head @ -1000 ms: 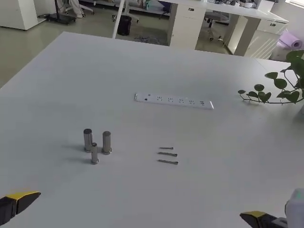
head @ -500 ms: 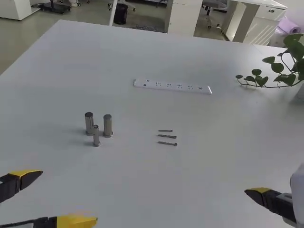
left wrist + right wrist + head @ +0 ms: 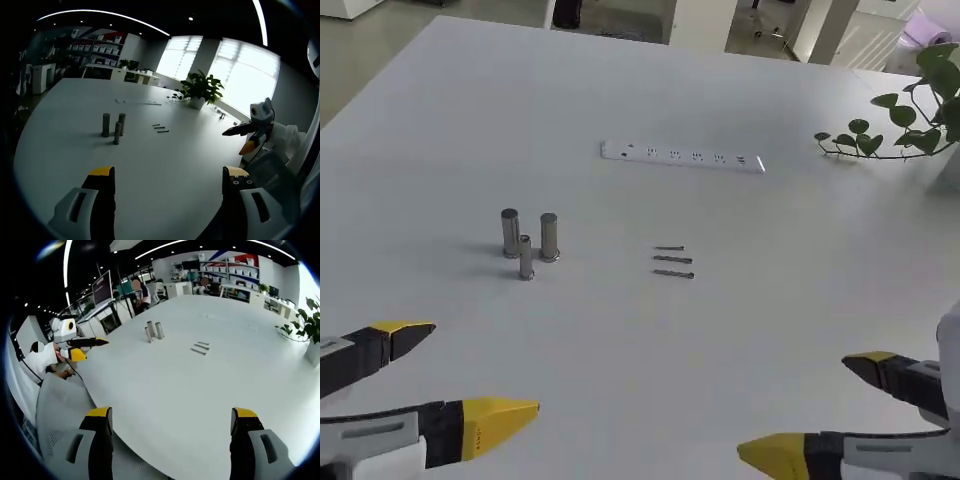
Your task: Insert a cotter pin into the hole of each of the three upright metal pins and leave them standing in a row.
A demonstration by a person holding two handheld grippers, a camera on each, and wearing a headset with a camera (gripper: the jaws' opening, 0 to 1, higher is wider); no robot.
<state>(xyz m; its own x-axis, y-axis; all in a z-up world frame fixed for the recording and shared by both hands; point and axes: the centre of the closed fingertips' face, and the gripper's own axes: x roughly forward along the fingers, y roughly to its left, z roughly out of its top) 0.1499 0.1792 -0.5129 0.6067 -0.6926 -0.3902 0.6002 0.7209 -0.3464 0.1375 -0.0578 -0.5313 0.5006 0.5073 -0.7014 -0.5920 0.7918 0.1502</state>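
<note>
well, both claws hang low over the near edge of the white table (image 3: 620, 90), well apart from the work. the left gripper (image 3: 470, 375) sits at the lower left of the head view, its yellow-tipped jaws spread wide with nothing between them. its own gripper view shows the same wide gap, with bare table beyond. the right gripper (image 3: 815, 408) sits at the lower right, jaws likewise parted and holding nothing. each gripper view catches the other claw off to one side, lifted clear of the tabletop.

the three metal pins (image 3: 526, 257) stand upright in a tight cluster left of the table's middle. two taller ones stand side by side, and a shorter-looking one stands just in front, between them. whether they touch, i cannot tell. the three cotter pins (image 3: 672, 259) lie flat and loose on the table to the right of that cluster. they are parallel, one behind the next, and clearly apart from the uprights.

farther back a white power strip (image 3: 682, 156) lies across the table. a leafy plant (image 3: 910, 120) reaches in at the far right.
</note>
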